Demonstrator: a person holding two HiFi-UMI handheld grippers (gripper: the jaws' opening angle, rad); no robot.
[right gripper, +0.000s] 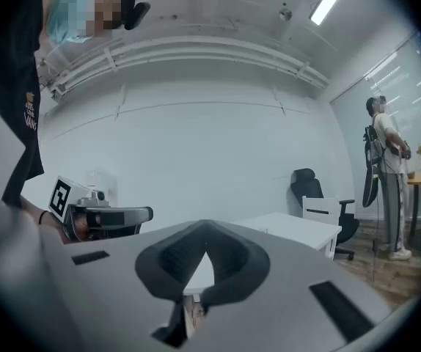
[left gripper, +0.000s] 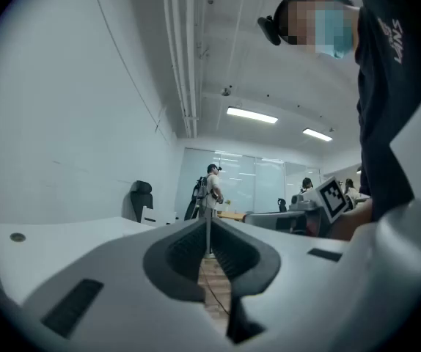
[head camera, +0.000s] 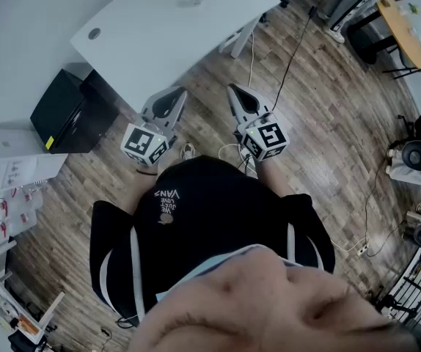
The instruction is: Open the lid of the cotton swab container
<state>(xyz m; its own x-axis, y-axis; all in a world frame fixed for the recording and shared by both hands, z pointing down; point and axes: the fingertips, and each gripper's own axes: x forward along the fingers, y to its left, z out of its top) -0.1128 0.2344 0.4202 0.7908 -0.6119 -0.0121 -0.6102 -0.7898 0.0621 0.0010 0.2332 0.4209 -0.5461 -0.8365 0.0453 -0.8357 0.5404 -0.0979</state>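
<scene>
Three views, and none shows the cotton swab container or its lid, so I cannot say where it stands. Largest in the head view is the wood floor (head camera: 328, 123). Next comes the white table (head camera: 174, 20) at eleven o'clock, then the black shirt (head camera: 210, 226) at six and a black cabinet (head camera: 67, 112) at nine.

The left gripper (head camera: 179, 92) and right gripper (head camera: 234, 89) are held level, side by side before the chest, pointing toward twelve. Each gripper view shows its jaws pressed together with nothing between them.

I judge the task not yet begun; this looks like the pose ahead of any approach. My next move calls for finding the container and parting the jaws before either reaches for the lid.

The only readable writing is a white print (head camera: 168, 196) on the shirt that says VANS. The lines beside it are too small to read.
</scene>
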